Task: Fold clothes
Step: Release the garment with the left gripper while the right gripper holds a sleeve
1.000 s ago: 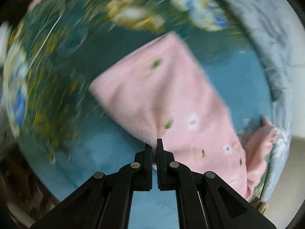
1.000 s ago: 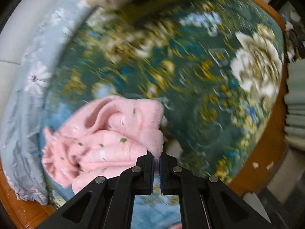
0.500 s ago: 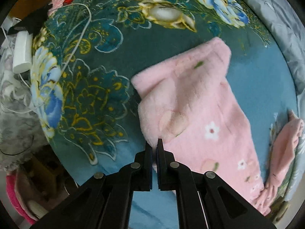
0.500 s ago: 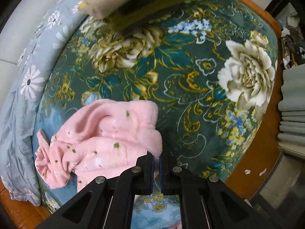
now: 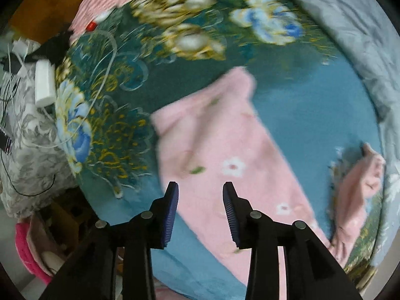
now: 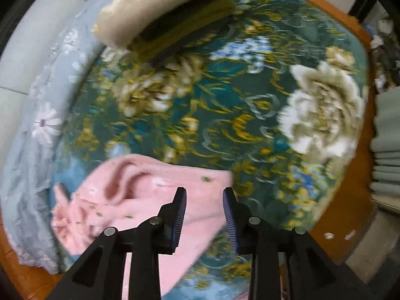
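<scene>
Pink garment (image 5: 225,155): lower end cut off by the frame bottom in both views; edges and flower print smeared by motion.
Floral blanket (image 6: 225,115): pattern blurred throughout.
Stack of folded cloth (image 6: 160,17): top cropped by the frame.
Clutter with white cables (image 5: 22,75): too small and distorted to identify.

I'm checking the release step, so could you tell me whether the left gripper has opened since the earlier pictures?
Yes. The left gripper has opened, above the pink garment on the floral blanket.
</scene>
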`<state>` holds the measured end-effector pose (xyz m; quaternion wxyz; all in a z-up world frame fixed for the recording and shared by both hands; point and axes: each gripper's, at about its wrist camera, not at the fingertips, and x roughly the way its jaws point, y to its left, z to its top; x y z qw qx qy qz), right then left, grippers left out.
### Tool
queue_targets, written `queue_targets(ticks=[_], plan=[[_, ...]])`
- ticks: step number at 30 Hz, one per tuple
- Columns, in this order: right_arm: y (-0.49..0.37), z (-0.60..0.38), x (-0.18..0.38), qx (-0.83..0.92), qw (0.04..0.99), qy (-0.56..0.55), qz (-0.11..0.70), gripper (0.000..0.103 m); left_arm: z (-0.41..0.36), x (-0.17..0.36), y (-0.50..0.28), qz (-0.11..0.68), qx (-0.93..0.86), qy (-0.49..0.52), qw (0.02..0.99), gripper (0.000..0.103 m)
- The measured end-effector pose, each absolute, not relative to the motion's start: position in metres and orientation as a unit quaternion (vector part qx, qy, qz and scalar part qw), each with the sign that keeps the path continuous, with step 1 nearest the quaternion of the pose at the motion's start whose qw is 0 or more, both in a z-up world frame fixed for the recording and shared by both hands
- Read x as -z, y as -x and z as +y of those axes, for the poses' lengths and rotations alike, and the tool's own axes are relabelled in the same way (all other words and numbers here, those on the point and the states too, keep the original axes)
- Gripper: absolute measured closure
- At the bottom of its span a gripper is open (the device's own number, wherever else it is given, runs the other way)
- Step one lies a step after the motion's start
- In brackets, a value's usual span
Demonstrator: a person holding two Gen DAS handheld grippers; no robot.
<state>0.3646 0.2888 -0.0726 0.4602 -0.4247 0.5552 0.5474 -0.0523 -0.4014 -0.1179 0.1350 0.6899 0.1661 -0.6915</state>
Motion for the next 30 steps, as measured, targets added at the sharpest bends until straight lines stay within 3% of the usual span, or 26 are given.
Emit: queue_targets(ticks=[6, 11, 17, 19, 21, 23, 26, 30], plan=[[-0.277, 0.282, 0.102, -0.618, 0.335, 0.451, 0.55, 0.054, -0.313, 0.062, 0.047, 0.139, 0.746, -0.647, 0.074, 0.065], [-0.193, 0.253, 0.139, -0.652, 0.242, 0.517, 0.498, 0.05, -0.243, 0.025, 0.034, 0.099, 0.769, -0.631, 0.02, 0.064], [-0.142, 0.254, 0.184, -0.652, 0.202, 0.555, 0.475, 0.05, -0.206, 0.005, 0.001, 0.025, 0.78, -0.625, 0.005, 0.062], [-0.134, 0.256, 0.194, -0.649, 0.185, 0.562, 0.479, 0.053, -0.209, 0.005, -0.009, 0.019, 0.778, -0.628, 0.019, 0.058], [-0.127, 0.252, 0.2, -0.65, 0.171, 0.577, 0.464, 0.078, -0.216, 0.007, -0.019, 0.023, 0.772, -0.634, 0.041, 0.058], [-0.125, 0.25, 0.203, -0.655, 0.161, 0.591, 0.442, 0.093, -0.223, 0.011, -0.025, 0.033, 0.764, -0.641, 0.059, 0.058], [-0.129, 0.272, 0.189, -0.681, 0.15, 0.571, 0.434, 0.095, -0.226, 0.014, -0.029, 0.047, 0.756, -0.648, 0.074, 0.058], [-0.151, 0.355, 0.153, -0.702, 0.241, 0.494, 0.453, 0.095, -0.219, 0.012, -0.025, 0.043, 0.757, -0.648, 0.066, 0.058]])
